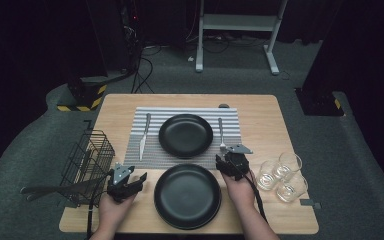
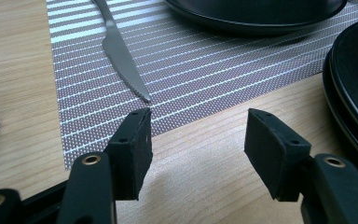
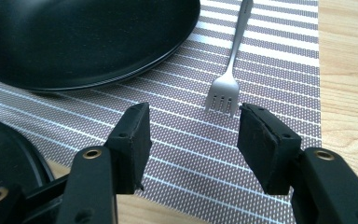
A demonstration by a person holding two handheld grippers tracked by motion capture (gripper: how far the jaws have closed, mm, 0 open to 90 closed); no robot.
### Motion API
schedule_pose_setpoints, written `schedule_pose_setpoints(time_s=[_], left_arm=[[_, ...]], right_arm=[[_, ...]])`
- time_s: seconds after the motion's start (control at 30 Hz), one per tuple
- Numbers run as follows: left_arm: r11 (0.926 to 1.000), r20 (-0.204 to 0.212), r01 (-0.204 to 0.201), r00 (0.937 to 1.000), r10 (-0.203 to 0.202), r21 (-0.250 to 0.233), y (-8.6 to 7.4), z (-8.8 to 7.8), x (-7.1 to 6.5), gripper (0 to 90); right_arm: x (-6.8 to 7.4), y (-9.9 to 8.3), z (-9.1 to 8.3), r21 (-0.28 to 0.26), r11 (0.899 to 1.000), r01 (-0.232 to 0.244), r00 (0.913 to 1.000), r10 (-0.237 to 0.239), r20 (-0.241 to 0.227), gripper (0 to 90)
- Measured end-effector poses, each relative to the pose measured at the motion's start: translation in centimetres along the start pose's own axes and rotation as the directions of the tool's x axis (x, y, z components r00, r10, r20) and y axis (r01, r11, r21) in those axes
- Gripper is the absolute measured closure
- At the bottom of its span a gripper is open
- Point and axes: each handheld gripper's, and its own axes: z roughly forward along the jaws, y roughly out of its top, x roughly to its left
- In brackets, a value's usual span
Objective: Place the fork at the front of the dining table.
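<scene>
Near plate (image 1: 187, 196) sits at table front btwn both grippers. Right gripper (image 3: 191, 123) spread, nothing held, over the striped mat (image 3: 261, 70), fork (image 3: 228, 70) tines just ahead. Left gripper (image 2: 196, 135) spread, empty, knife (image 2: 121, 56) tip just ahead on mat.
</scene>
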Motion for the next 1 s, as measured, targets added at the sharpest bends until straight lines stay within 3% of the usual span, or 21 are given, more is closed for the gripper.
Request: schedule_pose_setpoints(time_s=[0.63,1.0], left_arm=[[0.9999,-0.005,-0.008,1.0000,0.008,0.011,0.0,0.1,-0.1,41.3],[0.9994,-0.021,-0.014,0.9997,0.014,0.033,0.1,0.2,-0.2,41.2]], right_arm=[[0.2,-1.7,-1.9,-0.054,0.998,0.028,0.9991,-0.029,-0.032,53.4],[0.5,-2.2,-1.7,-0.046,0.998,0.053,0.9956,-0.057,-0.074,56.2]])
